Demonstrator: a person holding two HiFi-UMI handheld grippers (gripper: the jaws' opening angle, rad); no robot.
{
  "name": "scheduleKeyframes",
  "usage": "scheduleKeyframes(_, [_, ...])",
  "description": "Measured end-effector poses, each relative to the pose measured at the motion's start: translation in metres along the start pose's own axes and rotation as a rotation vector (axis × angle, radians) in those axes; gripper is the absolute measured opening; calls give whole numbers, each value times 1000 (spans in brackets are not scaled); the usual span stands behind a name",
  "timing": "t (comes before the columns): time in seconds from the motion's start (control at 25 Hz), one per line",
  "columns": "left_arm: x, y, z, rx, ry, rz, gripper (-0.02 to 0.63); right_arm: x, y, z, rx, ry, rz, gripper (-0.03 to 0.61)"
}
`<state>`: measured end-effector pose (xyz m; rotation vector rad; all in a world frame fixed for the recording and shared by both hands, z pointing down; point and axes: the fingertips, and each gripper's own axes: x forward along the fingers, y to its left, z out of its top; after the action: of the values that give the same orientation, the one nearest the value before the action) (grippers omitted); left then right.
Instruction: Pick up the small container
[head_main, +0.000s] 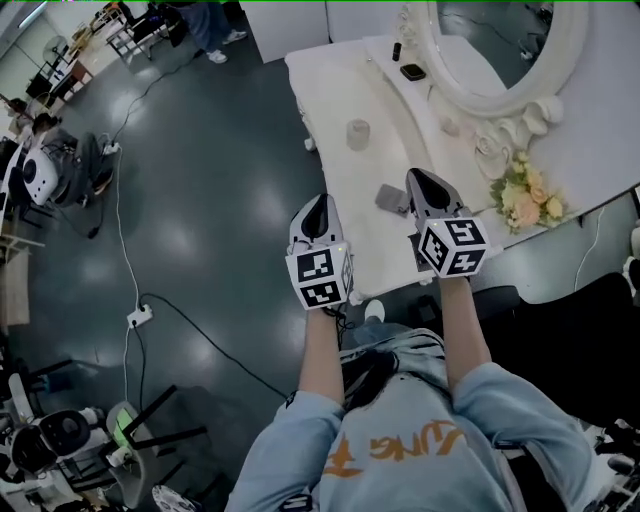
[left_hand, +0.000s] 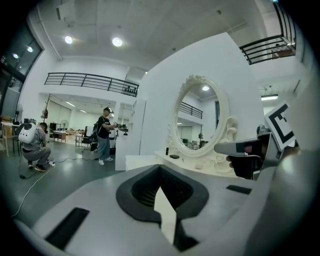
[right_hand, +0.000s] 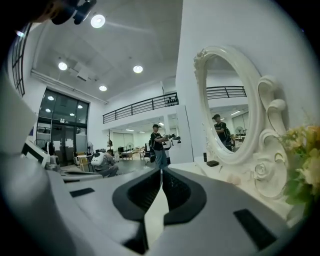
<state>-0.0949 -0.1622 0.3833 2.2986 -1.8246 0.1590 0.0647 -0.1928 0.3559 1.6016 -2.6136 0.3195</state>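
L grip (head_main: 320, 203) + R grip (head_main: 421, 180) shut, empty | white table (head_main: 335, 175), oval mirror (head_main: 500, 60) | grey floor (head_main: 200, 210)

Lab hall: mezzanine railing (left_hand: 90, 82), power strip (head_main: 139, 317)

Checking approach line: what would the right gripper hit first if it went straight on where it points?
Likely only the bare white tabletop. The shut right gripper aims between the small clear container and the white oval mirror. Its height over the table is unclear.

- Floor (head_main: 200, 200): I see it glossy, dark, reflecting lamps.
- Table (head_main: 335, 190) beside that floor: matt white.
- My right tool (right_hand: 161, 172): smooth grey plastic, ribbed black pads (right_hand: 176, 190).
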Motion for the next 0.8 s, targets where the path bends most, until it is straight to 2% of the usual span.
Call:
scheduleKeyframes(0.16, [37,1,22,27,-34,56,18,31,-24,4,5,-6,27,31])
scheduleKeyframes(0.28, [55,-3,21,47,-37,79,18,43,-42,-4,24,1,42,31])
scheduleKeyframes(0.48, [81,-18,8,62,8,44,18,52,-73,-16,80,-1,13,31])
scheduleKeyframes(0.8, [113,-20,-6,67,44,5,18,77,-67,-26,40,12,55,31])
